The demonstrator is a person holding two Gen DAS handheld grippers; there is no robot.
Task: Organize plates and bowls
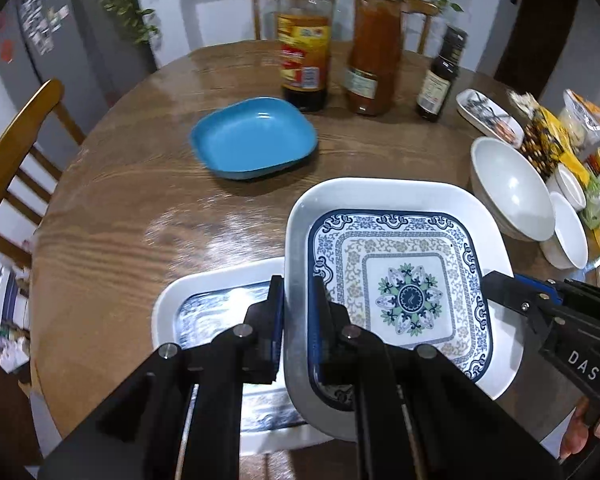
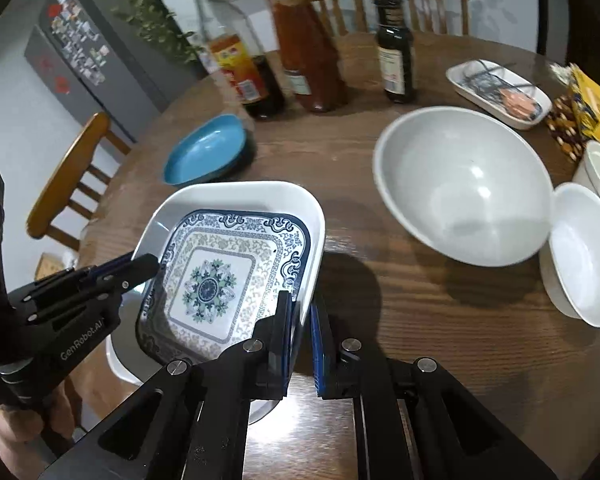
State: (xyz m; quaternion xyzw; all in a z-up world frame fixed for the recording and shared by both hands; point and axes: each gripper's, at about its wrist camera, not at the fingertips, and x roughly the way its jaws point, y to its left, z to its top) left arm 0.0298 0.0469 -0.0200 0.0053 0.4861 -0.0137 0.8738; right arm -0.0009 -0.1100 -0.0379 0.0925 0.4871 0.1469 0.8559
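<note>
Two grippers carry one dish between them: the square white plate with the blue-and-green floral pattern (image 1: 404,292) hangs tilted above the round wooden table (image 1: 140,208), partly over a second white square plate with a dark blue centre (image 1: 204,308) that lies flat beneath it. Judging by this, the step in hand is stacking the patterned plate onto its like.

In the left wrist view, the left gripper (image 1: 298,320) has its jaws drawn narrow on the plate's left rim, one finger outside the wall and one inside. In the right wrist view, the right gripper (image 2: 300,328) pinches the opposite rim in the same way, its blue pads close together with the white edge between them.

The next move seems to call for shifting the plate left until it sits squarely over the lower one, levelling it, lowering both sides evenly, then opening the jaws once it rests.

A blue square bowl (image 1: 254,138), a large white round bowl (image 2: 464,184) and small white bowls (image 2: 580,252) wait elsewhere on the table, apparently unsorted.
</note>
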